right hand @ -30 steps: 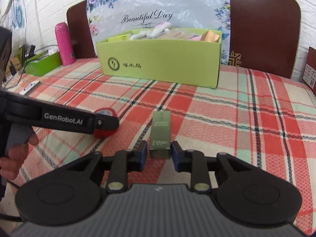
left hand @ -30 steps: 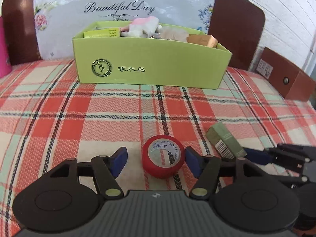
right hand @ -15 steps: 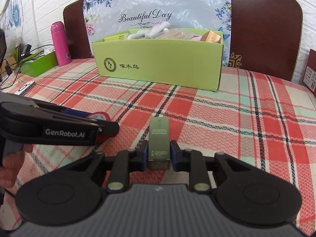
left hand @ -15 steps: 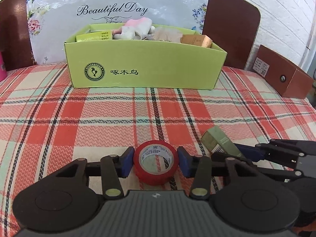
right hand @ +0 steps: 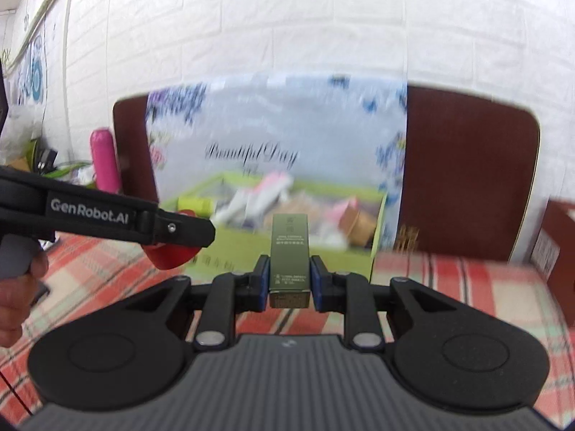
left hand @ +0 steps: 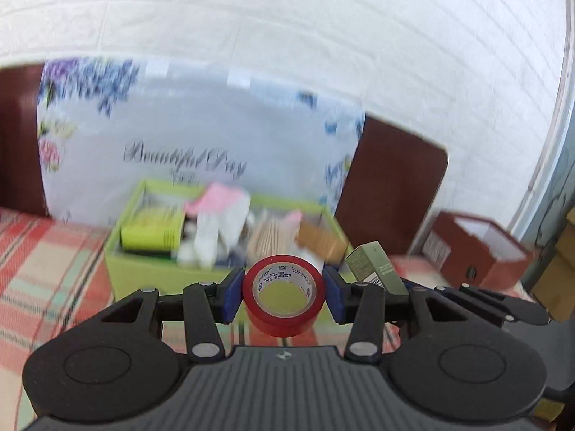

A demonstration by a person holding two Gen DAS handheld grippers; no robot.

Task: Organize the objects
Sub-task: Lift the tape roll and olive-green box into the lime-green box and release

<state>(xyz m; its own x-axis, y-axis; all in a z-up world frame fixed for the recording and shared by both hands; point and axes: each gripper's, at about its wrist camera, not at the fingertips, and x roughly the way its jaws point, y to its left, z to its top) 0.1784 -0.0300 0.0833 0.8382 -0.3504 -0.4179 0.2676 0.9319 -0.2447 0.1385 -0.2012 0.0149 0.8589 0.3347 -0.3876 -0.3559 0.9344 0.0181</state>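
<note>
two loaded grippers: red tape (left hand: pixel 283 293) (left (left hand: pixel 283 289)), green box (right hand: pixel 289 255) (right (right hand: pixel 289 278))

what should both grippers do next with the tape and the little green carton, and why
Probably carry both forward over the green box before letting go. The left gripper is shut on the red tape, the right gripper on the carton, and both are lifted off the plaid cloth but still short of the box, which already holds other items.

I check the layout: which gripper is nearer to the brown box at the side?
Right. The right gripper, shut on the olive carton, hangs between the left gripper and the brown box; the left holds the red tape farther away.
</note>
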